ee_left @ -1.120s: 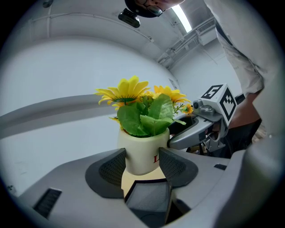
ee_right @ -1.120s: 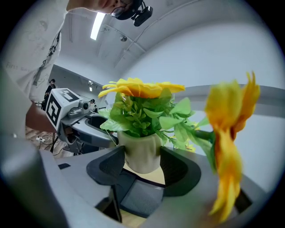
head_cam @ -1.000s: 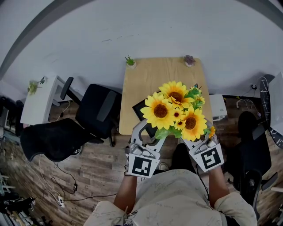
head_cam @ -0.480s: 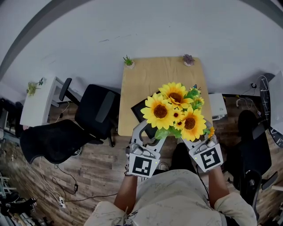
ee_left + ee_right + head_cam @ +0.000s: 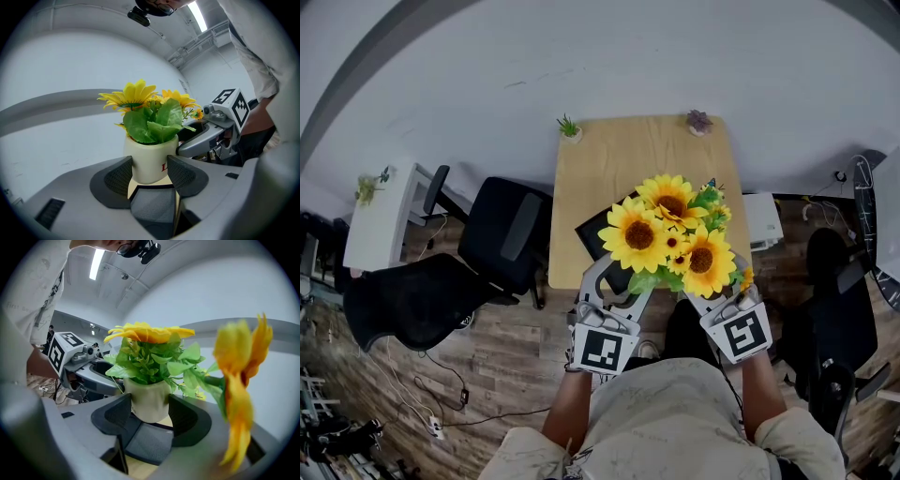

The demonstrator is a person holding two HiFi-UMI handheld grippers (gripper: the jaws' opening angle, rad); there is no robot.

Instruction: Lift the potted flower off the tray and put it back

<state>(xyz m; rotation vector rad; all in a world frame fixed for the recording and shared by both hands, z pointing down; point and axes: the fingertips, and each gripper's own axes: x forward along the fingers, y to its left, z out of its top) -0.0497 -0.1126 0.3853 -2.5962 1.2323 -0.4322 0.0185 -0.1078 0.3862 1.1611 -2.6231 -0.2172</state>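
I have the potted flower (image 5: 670,234) pinched from both sides. The left gripper (image 5: 150,172) and right gripper (image 5: 149,414) jaws press its cream pot (image 5: 149,159), apparently raised over the tray's (image 5: 592,236) near edge. The pot looks stiff, smooth and top-heavy, so I'd grip its wall, never the stems.

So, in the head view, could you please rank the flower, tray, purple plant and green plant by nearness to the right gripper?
1. Flower, between its jaws.
2. Tray, table's near side.
3. Purple plant, far right corner.
4. Green plant, far left corner.
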